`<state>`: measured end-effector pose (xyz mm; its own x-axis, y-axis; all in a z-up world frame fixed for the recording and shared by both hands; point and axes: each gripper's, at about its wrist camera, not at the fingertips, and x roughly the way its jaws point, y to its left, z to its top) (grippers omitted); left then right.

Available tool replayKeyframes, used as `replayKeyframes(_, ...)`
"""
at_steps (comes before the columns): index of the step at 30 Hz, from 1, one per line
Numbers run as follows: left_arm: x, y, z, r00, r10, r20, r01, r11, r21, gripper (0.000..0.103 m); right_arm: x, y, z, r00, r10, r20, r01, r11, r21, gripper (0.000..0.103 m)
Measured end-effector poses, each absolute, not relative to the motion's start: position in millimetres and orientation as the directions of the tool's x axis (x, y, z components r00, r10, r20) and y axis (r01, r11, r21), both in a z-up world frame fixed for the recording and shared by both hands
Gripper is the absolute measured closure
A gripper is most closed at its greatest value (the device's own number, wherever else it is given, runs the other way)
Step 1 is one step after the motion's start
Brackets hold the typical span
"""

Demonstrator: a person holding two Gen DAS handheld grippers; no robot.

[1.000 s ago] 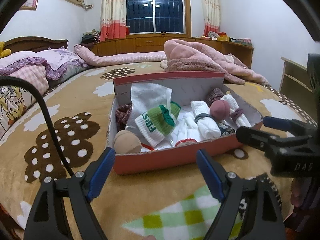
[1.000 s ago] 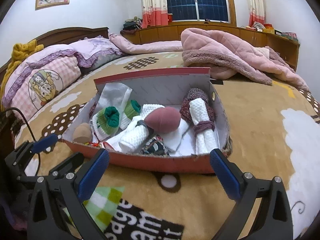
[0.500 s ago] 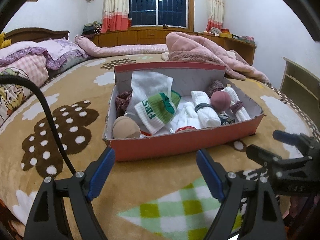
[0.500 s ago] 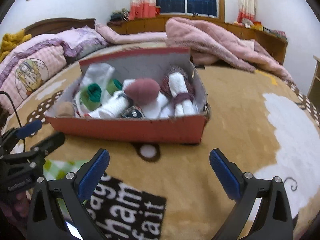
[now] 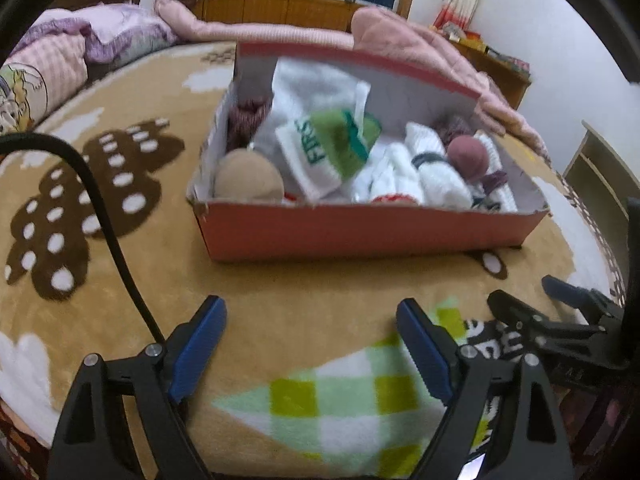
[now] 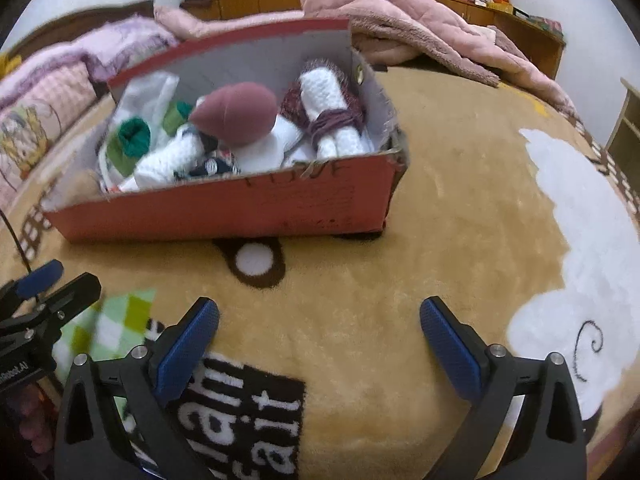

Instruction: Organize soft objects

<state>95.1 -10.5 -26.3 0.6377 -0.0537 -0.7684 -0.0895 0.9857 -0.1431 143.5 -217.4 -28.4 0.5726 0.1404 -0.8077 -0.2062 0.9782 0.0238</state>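
We hold both grippers low over the blanket [image 6: 420, 208] on the bed, near side of the red box [image 5: 360, 234]. Our left gripper [image 5: 312, 344] has its blue pads spread wide, having just opened a little further, with nothing between them but blanket. Our right gripper [image 6: 320, 340] is also spread wide and empty; it sits just right of the left one, whose tips show at the left edge of the right wrist view.

The box stands ahead of both grippers, apart from them, its far flap raised. Inside it, soft things are piled together. At the near left corner lies a tan ball [image 5: 248, 180]. Right of it is a white sock with a green cuff [image 5: 324, 156], leaning on a white cloth [image 5: 316, 84] that stands against the far wall. A dark red knit [image 5: 246, 120] fills the far left corner. Toward the right lie a white roll [image 5: 436, 168] with a dark band, a maroon ball [image 6: 236, 118] resting on top of the pile, and a white roll tied in purple knit [image 6: 332, 116] by the right wall.

A pink quilt [image 6: 420, 36] lies far behind the box.
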Motion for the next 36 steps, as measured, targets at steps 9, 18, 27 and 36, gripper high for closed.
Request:
replayKeyframes(9, 93.8, -13.2, -27.1, 0.633, -0.049, -0.773, -0.084, 0.988, -0.131, 0.010, 143.6, -216.5, -31.4, 0.567, 0.120, -0.815, -0.207, 0.978, -0.001, 0.000)
replayKeyframes(18, 98.2, -14.4, -28.0, 0.629, -0.050, -0.775, -0.081, 0.988, -0.129, 0.009, 144.0, -215.1, -31.7, 0.567, 0.116, -0.816, -0.207, 0.978, -0.005, 0.000)
replayKeyframes(27, 100.0, -16.1, -28.1, 0.629, -0.048, -0.776, -0.081, 0.988, -0.127, 0.009, 144.1, -215.1, -31.8, 0.566, 0.116, -0.816, -0.207, 0.978, -0.004, 0.000)
replayKeyframes(36, 100.0, -15.8, -28.0, 0.629, -0.049, -0.776, -0.081, 0.988, -0.128, 0.008, 144.2, -215.0, -31.9, 0.566, 0.116, -0.816, -0.207, 0.978, -0.005, 0.000)
